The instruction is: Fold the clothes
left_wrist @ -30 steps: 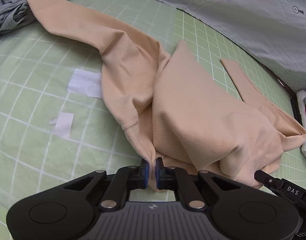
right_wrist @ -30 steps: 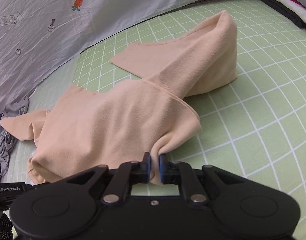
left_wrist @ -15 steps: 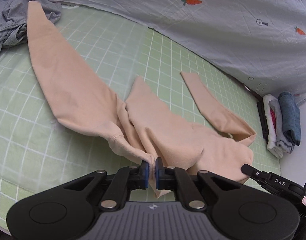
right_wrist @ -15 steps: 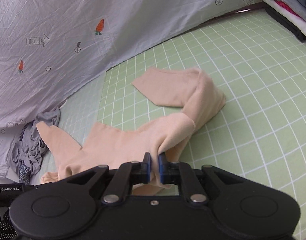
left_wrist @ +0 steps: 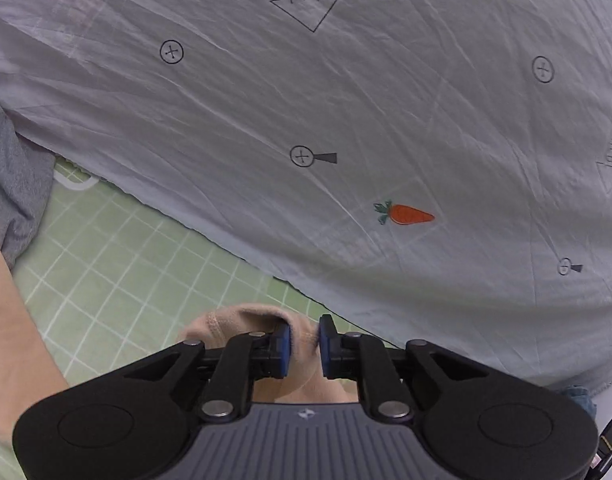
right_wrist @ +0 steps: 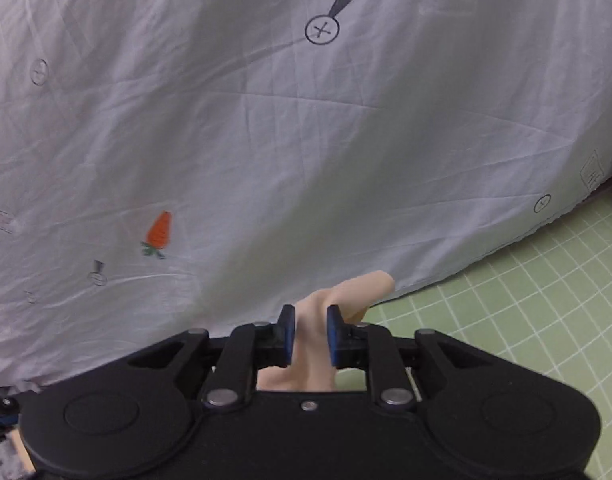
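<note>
Beige garment (left_wrist: 306, 376) is being pinched by both the left gripper (left_wrist: 304, 346) and the right gripper (right_wrist: 309, 334), lifted clear of the green mat (left_wrist: 118, 264). Risk: only thin folds are being gripped, so slippage is being invited; the hanging sleeves could end up bunched when the garment is lowered.

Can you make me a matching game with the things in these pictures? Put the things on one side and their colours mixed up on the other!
Things:
1. shirt held by both grippers
2. mat with white grid lines
3. carrot printed on the sheet
4. crumpled garment at the left edge

Colours:
A. orange
B. grey
C. peach
D. green

Pairs: 1-C, 2-D, 3-A, 4-B
</note>
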### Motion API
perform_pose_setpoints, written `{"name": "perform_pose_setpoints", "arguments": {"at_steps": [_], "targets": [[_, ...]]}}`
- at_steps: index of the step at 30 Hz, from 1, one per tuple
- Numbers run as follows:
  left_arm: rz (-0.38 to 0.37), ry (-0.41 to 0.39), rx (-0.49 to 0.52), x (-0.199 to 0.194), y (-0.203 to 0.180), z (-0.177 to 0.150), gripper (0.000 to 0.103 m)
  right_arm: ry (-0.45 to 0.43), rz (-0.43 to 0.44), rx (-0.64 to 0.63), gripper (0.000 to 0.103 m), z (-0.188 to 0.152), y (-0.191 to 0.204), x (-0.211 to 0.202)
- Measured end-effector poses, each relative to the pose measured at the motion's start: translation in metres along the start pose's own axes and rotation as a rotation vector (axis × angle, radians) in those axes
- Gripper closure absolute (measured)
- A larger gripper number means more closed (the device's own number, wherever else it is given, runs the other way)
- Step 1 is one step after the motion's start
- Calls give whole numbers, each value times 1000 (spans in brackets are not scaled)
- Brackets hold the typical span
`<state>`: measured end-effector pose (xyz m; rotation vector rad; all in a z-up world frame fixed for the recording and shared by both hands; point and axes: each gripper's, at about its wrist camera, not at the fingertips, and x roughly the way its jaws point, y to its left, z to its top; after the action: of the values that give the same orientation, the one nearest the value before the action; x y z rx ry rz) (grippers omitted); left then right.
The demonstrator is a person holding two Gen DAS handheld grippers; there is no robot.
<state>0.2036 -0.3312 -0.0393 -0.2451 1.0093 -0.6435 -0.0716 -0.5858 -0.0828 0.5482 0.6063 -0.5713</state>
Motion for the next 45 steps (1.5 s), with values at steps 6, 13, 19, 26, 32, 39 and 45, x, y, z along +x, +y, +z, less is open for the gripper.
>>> {"name": "perform_pose_setpoints", "arguments": {"at_steps": [6,13,19,26,32,39,45], "targets": [[75,75,-13,44,24,-15,70,-9,-156,-85,54,25,4,66],[24,257,-20,65,17,-98,57,32,-260,-90,50,-23,-17,39],[13,301,-4,85,-10,-121,51,57,-314,-26,44,-41,-43,21],[62,299,23,89,-33,-133,100,35,-338,39,44,-36,-67,5],[39,156,66,58,-67,-103,101,22,-349,63,44,-28,-95,-2],[-129,58,222,105,-185,-80,101,-1,-366,86,45,-18,-130,-7],[-175,149,284,158,-230,-96,91,0,-405,125,45,-14,-155,-4]]}}
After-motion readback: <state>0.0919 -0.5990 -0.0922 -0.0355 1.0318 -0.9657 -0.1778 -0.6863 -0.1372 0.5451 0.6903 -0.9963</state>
